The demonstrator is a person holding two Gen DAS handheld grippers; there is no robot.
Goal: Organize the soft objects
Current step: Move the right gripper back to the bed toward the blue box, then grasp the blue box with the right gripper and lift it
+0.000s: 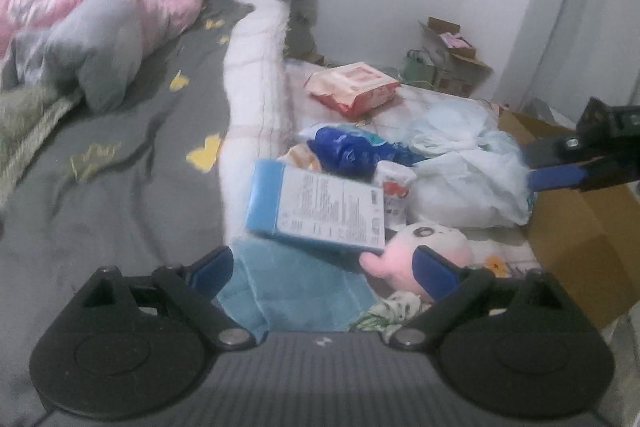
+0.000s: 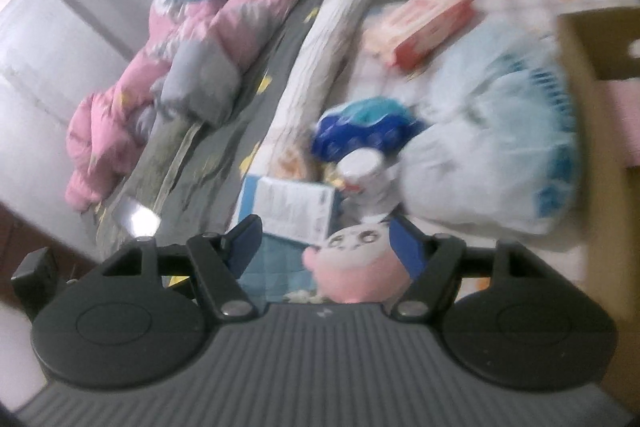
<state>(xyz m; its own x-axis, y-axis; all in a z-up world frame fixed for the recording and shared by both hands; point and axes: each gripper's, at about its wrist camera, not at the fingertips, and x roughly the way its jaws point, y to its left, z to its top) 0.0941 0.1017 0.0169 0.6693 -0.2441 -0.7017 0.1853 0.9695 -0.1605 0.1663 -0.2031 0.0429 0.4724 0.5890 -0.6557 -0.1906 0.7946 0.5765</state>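
A pink and white plush toy lies low in the right wrist view between the fingers of my right gripper. The jaws stand open; the left pad is clear of the toy. In the left wrist view the same plush sits by the right finger of my left gripper, which is open over a blue towel. A green-patterned cloth lies beside the towel. My right gripper also shows at the right edge there, above the cardboard box.
A blue and white carton, a white bottle, a blue packet, a red pack and a white plastic bag crowd the low mattress. On the left stands a bed with a grey sheet and a pink quilt.
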